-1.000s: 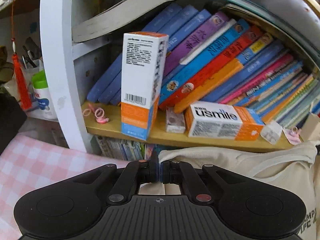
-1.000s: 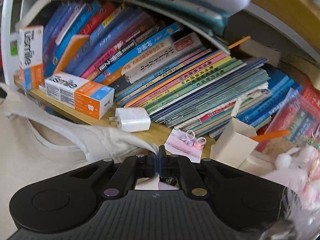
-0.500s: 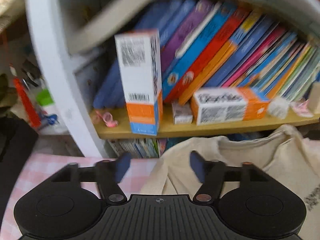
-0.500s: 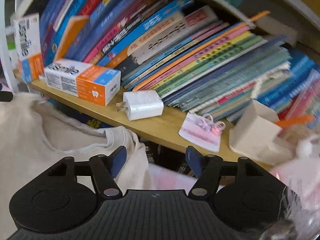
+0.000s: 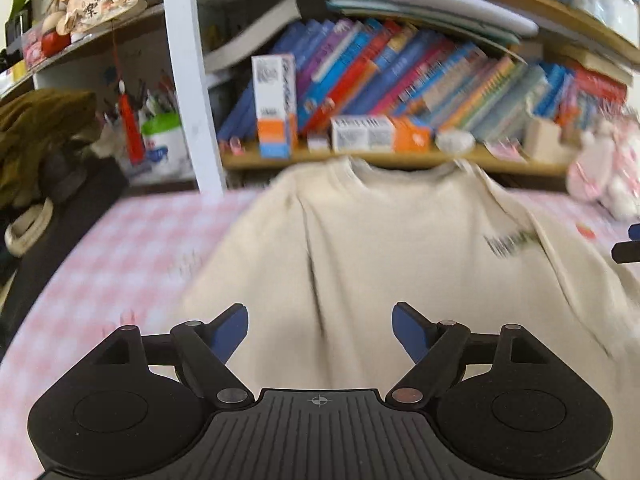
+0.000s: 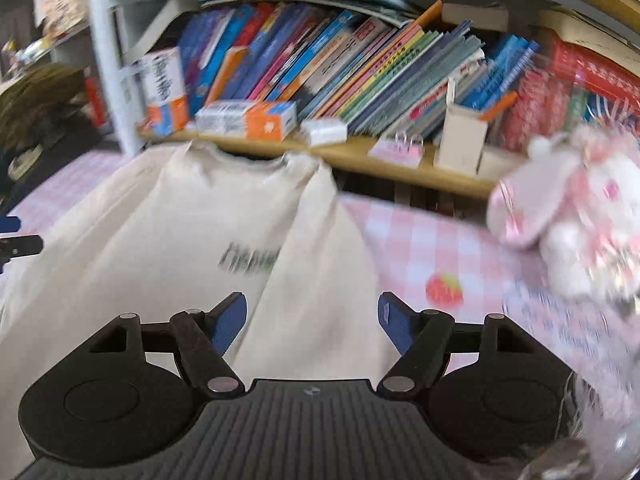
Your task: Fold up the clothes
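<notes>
Shirt: the cream shirt (image 5: 400,248) lies flat on the pink checked cloth (image 5: 132,240), its collar by the bookshelf (image 5: 360,160).
Left gripper (image 5: 320,330): jaws have just been opening, nothing between them.
Right gripper (image 6: 312,320): jaws apart, holding nothing, above the shirt's edge.

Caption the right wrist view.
Open right gripper above cream T-shirt spread on pink checked cloth, bookshelf behind.
</notes>
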Available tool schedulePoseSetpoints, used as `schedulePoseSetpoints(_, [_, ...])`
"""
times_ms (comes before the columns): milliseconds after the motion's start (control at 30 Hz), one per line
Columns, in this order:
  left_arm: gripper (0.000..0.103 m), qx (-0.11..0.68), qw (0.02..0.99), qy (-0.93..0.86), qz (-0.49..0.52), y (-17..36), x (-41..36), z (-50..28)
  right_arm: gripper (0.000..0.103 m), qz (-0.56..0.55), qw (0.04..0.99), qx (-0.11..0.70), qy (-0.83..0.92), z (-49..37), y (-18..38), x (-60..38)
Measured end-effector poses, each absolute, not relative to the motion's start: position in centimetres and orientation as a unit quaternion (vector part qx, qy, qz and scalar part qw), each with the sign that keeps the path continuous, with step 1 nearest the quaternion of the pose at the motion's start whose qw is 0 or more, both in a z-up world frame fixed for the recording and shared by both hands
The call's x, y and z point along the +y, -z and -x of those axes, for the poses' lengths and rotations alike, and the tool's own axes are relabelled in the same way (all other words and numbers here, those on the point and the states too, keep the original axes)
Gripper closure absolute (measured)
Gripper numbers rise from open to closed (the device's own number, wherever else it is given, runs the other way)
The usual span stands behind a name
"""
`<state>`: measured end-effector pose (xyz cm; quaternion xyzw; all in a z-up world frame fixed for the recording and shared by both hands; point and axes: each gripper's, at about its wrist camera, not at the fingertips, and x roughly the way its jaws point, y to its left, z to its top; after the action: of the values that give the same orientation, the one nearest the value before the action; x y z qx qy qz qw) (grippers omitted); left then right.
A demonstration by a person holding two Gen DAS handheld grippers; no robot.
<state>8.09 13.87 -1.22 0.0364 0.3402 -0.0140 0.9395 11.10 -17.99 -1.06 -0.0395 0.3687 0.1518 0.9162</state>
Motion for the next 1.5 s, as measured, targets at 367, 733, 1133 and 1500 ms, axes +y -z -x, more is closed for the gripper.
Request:
schedulePoseSetpoints(367, [0.019,0.364,0.93,-0.014,-0.05,3.8,7.6,2.2,0.031,0.056,0.91,0.383,-0.148,-0.5,3.5,-20.5])
schedulePoseSetpoints(733, [0.017,0.392,0.917,-0.023,-0.069,5.5,5.9,4.6,0.034,0.168,0.899,0.345,-0.21,0.2,3.9,-19.1])
schedulePoseSetpoints(1133, [0.01,0.401,0.916,-0.029,0.002,5.9,7.7,5.4,0.042,0.25,0.878,0.326,-0.243,-3.2,6.1,-12.5])
schedulePoseSetpoints(1500, [0.008,0.409,0.912,-0.016,-0.004,5.8,7.9,5.2,0.097,0.148,0.917,0.336,-0.158,-11.1,2.1,-20.3])
